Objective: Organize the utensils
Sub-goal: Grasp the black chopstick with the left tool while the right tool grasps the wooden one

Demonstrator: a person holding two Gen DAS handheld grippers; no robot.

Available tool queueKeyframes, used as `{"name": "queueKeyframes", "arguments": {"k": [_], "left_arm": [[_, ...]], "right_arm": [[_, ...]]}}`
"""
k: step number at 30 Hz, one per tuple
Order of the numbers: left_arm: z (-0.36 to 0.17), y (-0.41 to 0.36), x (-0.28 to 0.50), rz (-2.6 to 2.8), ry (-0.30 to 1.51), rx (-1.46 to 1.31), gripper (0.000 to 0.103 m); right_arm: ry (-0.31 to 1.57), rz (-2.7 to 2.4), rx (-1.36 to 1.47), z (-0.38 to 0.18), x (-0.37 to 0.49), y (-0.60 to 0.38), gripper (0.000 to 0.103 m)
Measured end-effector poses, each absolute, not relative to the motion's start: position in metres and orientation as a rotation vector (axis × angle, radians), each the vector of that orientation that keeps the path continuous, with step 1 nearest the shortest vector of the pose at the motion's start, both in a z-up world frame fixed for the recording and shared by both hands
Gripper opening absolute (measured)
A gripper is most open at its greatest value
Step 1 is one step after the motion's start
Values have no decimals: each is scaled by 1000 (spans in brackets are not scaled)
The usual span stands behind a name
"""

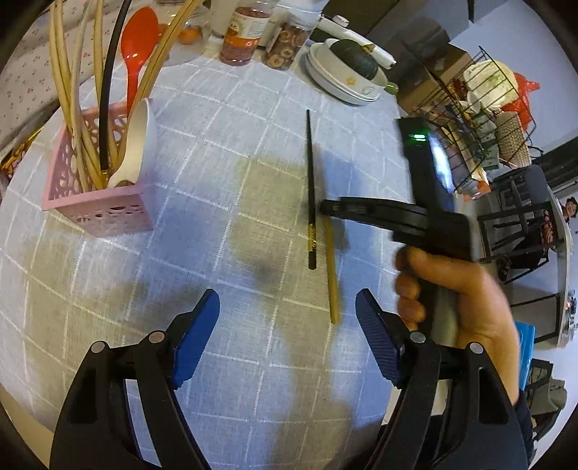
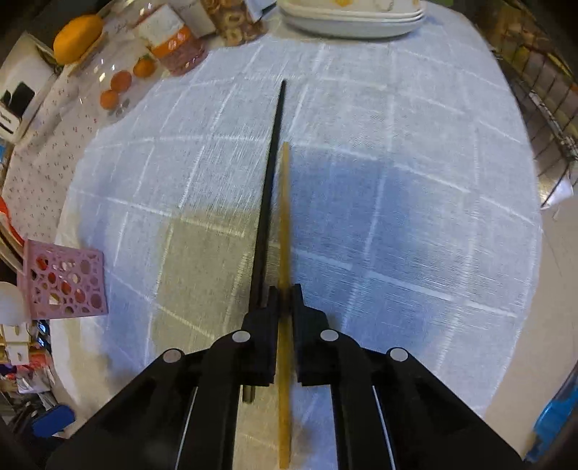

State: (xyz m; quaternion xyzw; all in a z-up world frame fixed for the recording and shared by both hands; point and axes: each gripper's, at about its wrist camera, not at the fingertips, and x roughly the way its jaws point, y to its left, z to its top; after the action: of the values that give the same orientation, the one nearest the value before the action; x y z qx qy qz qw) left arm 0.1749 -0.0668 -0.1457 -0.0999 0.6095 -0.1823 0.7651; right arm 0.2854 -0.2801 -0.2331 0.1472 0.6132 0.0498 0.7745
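Observation:
On the checked tablecloth (image 1: pixel 216 152) a black chopstick (image 1: pixel 310 188) and a wooden chopstick (image 1: pixel 330 271) lie side by side. My right gripper (image 2: pixel 285 293) points down and is shut on the wooden chopstick (image 2: pixel 285 199). The black chopstick (image 2: pixel 272 162) lies just left of its left finger. In the left wrist view the right gripper (image 1: pixel 325 209) reaches in from the right, held by a hand (image 1: pixel 451 296). My left gripper (image 1: pixel 287 300) is open with nothing between its blue pads, close in front of the chopsticks. The pink basket (image 1: pixel 97 209) at the left holds several chopsticks, a white spoon (image 1: pixel 139 144) and a red spoon (image 1: pixel 139 39).
At the table's far side stand stacked white plates (image 1: pixel 343 79), food jars (image 1: pixel 245 32) and small oranges (image 2: pixel 119 86). A black wire rack (image 1: pixel 480 119) with crockery stands off the right edge. The pink basket (image 2: pixel 65 282) shows at the left in the right wrist view.

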Motion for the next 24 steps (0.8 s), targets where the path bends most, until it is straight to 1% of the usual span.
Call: {"name": "queueKeyframes", "arguments": {"k": [5, 9, 10, 11, 15, 19, 21, 23, 24], "left_arm": [[-151, -87, 178, -402, 1305, -168, 74], [-168, -120, 192, -408, 1272, -60, 72], [-174, -127, 199, -400, 1278, -39, 69], [-179, -135, 209, -387, 1278, -21, 67], [-187, -166, 254, -335, 1229, 65, 64], [-198, -197, 301, -309, 1218, 166, 61], [-210, -205, 318, -294, 1248, 175, 55], [-227, -209, 334, -282, 1305, 159, 42], [-233, -210, 336, -276, 1322, 156, 38]], "right_arm": [[1225, 99, 348, -191, 267, -313, 7], [1171, 93, 392, -175, 256, -333, 7], [1158, 90, 421, -172, 253, -339, 7], [1146, 80, 431, -168, 252, -342, 7], [1097, 89, 465, -153, 243, -351, 7], [1061, 97, 514, -144, 240, -358, 7], [1047, 98, 530, -139, 237, -362, 7], [1031, 95, 542, -135, 236, -366, 7], [1022, 91, 546, -133, 235, -369, 7]]}}
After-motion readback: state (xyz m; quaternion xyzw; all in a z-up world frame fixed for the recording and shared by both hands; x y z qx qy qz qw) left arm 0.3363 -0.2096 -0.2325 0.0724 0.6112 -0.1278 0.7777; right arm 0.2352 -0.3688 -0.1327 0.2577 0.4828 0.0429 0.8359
